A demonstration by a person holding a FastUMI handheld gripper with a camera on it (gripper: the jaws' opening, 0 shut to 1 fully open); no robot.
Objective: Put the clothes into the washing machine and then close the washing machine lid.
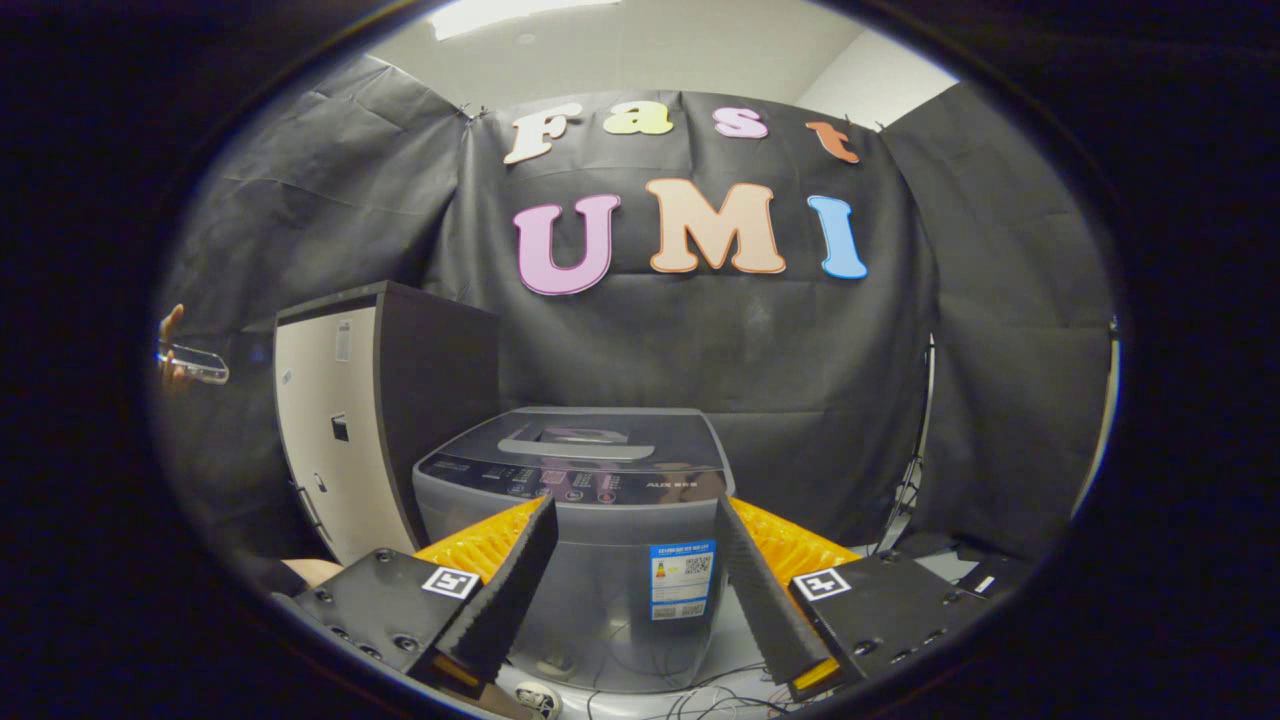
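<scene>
One gripper in play, fingers spread wide apart, nothing between them but air. Each finger angles inward toward its tip, and the pair frames the front of the washing machine, which stands just ahead of and beyond them.

Washing machine: grey top-loader, upright on the floor, front panel facing the gripper. A sticker sits on the front, between the two fingers as seen from the gripper view. Lid lies flat and closed over the top; dark glossy surface with a curved handle recess. A row of small controls runs along the near rim of the top.

Beside the machine, on its left as seen from here, a tall cabinet stands close, pale front, dark side panel. Whether the two touch, cannot tell.

Loose cables trail over the pale floor at the foot of the machine, beneath the fingers.

Far off to the left, past the cabinet, a hand holds up a phone.

Black cloth wall hangs behind everything. No clothes spotted from this angle.
</scene>
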